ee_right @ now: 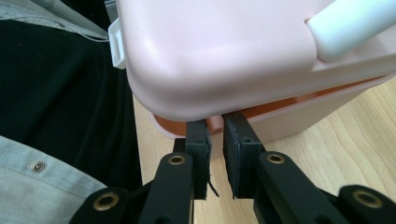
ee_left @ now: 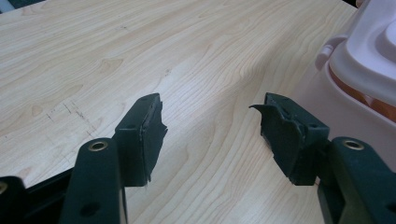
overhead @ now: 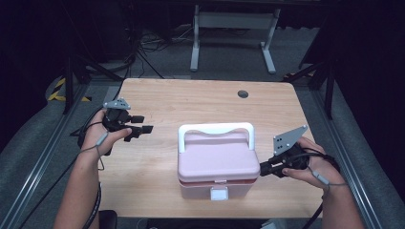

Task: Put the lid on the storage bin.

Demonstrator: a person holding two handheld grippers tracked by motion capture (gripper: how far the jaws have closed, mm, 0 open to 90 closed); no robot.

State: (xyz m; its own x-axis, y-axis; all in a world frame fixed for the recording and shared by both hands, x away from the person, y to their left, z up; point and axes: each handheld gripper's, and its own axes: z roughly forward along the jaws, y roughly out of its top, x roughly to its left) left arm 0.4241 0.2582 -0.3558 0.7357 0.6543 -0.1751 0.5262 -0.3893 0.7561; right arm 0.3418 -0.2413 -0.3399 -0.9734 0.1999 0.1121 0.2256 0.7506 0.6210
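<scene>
Right gripper jaws nearly closed (narrow gap) under pink box lid.

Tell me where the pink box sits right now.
In the high view the pink box sits near the front edge of the wooden table, right of centre, with the right gripper at its right side and the left gripper apart to its left.

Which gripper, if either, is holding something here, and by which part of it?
The left gripper is open and holds nothing. The right gripper has its nearly closed jaws under the lid edge of the pink box; whether they grip it cannot be told.
</scene>
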